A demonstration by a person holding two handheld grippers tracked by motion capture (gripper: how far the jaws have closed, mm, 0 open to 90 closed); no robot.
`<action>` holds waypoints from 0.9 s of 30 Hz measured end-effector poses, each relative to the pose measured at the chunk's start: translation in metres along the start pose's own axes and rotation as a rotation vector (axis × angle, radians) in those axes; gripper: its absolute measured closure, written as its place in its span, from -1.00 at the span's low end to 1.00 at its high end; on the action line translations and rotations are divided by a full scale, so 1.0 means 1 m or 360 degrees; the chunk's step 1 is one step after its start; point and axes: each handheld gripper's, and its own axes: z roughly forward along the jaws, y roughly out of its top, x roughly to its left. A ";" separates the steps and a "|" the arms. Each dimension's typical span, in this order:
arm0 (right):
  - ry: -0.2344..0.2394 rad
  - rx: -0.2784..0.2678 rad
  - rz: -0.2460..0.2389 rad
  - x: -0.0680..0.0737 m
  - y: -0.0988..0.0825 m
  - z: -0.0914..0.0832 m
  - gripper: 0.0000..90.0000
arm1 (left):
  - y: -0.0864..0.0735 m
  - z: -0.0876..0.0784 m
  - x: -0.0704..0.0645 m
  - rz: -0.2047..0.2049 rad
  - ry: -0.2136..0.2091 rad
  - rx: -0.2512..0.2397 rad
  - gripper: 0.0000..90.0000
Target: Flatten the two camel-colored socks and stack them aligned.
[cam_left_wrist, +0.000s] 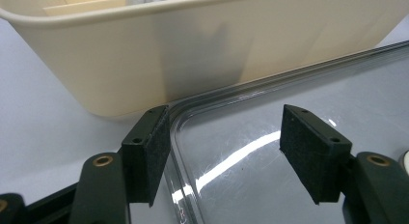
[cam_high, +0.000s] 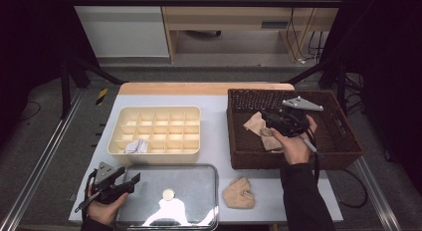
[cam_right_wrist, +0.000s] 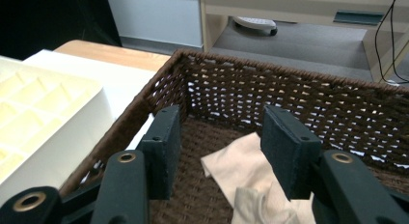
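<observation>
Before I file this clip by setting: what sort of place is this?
Probably a lab or workshop recording station, not a home: the table stands in a dark metal frame, loose cables trail by plain wooden furniture behind, and sorting props wait: a divided tray and wicker basket.

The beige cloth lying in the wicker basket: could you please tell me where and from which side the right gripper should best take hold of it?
Probably at the raised, crumpled fold of the beige cloth, coming straight down from above. The cloth lies loose on the floor of the wicker basket, whose tall walls block a sideways approach. The right gripper hovers over it with open jaws, nothing between them.
</observation>
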 end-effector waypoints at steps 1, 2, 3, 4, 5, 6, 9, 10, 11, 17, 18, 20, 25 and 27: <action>-0.0010 -0.0005 0.0010 -0.001 0.001 0.002 0.09 | 0.000 0.000 0.000 -0.0001 -0.0001 0.0000 -0.23; -0.0015 -0.0004 0.0011 -0.002 0.002 0.005 0.10 | 0.000 0.000 0.000 -0.0002 0.0000 0.0000 -0.23; -0.0022 -0.0009 0.0010 -0.003 0.003 0.007 0.11 | 0.000 0.000 0.000 -0.0002 0.0000 0.0001 -0.23; -0.0034 -0.0011 0.0012 -0.004 0.004 0.009 0.11 | 0.000 0.000 0.000 -0.0002 0.0001 0.0003 -0.23; -0.0043 -0.0010 0.0020 -0.005 0.004 0.011 0.10 | 0.000 0.000 0.000 -0.0002 0.0001 0.0002 -0.23; -0.0051 -0.0003 0.0026 -0.007 0.005 0.014 0.10 | 0.000 0.000 0.000 -0.0002 0.0001 0.0000 -0.23; -0.0087 0.0018 0.0039 -0.013 0.006 0.021 0.08 | 0.000 0.000 0.001 -0.0003 0.0002 -0.0002 -0.23; -0.0093 0.0021 0.0051 -0.015 0.006 0.023 0.08 | 0.000 0.000 0.001 -0.0003 0.0003 -0.0001 -0.23; -0.0100 0.0023 0.0060 -0.017 0.006 0.025 0.07 | 0.000 0.000 0.001 -0.0003 0.0003 -0.0002 -0.23; -0.0111 0.0100 0.0069 -0.026 0.003 0.038 0.03 | 0.000 0.000 0.001 -0.0001 0.0007 -0.0003 -0.23; -0.0116 0.0113 0.0066 -0.026 0.002 0.040 0.03 | 0.000 0.000 0.001 0.0001 0.0007 -0.0005 -0.23; -0.0129 0.0144 0.0042 -0.027 0.000 0.045 0.03 | 0.000 -0.001 0.001 -0.0004 0.0000 -0.0004 -0.23; -0.0139 0.0207 0.0022 -0.028 -0.004 0.053 0.05 | 0.000 -0.001 0.001 -0.0003 0.0002 -0.0005 -0.23; -0.0131 0.0239 0.0023 -0.029 -0.009 0.059 0.09 | 0.000 0.000 0.001 -0.0005 0.0002 -0.0008 -0.23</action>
